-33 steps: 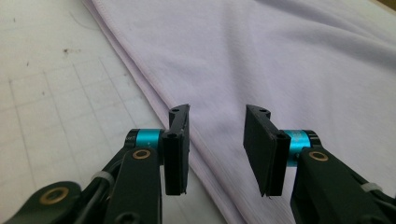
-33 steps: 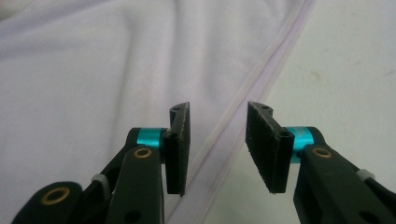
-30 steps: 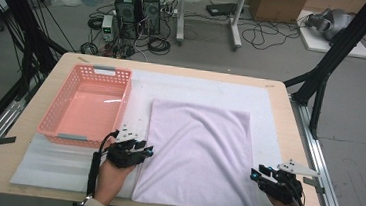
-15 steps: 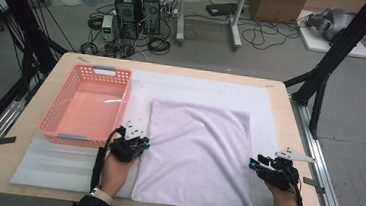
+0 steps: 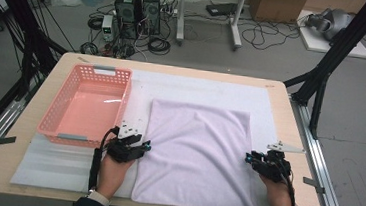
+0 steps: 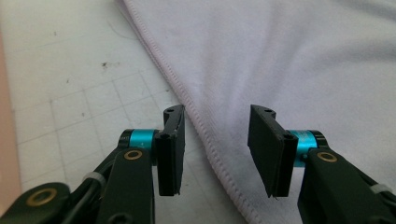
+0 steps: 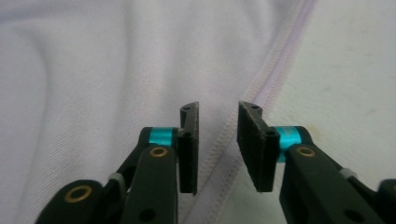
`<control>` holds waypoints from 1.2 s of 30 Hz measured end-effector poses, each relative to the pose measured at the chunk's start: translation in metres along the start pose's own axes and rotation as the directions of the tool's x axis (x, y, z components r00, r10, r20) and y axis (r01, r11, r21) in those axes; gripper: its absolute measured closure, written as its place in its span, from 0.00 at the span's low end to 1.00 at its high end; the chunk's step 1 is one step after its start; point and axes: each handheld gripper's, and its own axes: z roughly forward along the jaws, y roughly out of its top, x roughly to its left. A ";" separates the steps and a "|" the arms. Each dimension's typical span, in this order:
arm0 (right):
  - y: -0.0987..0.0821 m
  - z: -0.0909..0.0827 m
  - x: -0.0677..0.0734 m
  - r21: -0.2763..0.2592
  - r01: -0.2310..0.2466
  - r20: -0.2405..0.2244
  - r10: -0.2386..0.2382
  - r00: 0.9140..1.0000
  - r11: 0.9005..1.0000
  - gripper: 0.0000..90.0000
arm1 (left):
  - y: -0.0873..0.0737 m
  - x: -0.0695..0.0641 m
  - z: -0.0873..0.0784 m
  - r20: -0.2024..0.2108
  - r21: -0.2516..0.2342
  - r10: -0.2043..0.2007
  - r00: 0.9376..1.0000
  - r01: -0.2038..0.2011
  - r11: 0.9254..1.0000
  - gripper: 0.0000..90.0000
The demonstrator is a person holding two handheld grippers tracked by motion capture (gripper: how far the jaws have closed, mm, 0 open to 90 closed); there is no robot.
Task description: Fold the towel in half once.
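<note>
Table (image 5: 293, 193) of pale wood carries a white mat (image 5: 207, 87), and on the mat a lilac towel (image 5: 197, 149) lies spread flat, just right of a pink basket (image 5: 86, 105). Left gripper (image 5: 143, 145) sits at the towel's left hem, its jaws having just been opening and now standing apart astride the stitched edge without pinching it. Right gripper (image 5: 249, 158) sits at the right hem, jaws having just been closing, a gap left above the seam
</note>
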 end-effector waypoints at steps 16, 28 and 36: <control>-0.003 -0.016 -0.015 -0.015 -0.060 0.041 0.060 0.997 0.998 0.76 | 0.001 0.003 0.010 0.029 0.030 -0.011 1.000 0.011 0.999 0.68; -0.030 -0.033 0.016 0.098 0.040 -0.030 -0.037 0.999 0.994 0.93 | 0.001 -0.003 0.008 -0.011 0.029 0.029 1.000 -0.028 0.999 0.95; -0.027 -0.035 0.009 0.086 0.053 0.044 -0.057 0.997 0.995 0.92 | 0.001 -0.003 0.009 -0.012 0.024 0.024 1.000 -0.023 0.999 0.95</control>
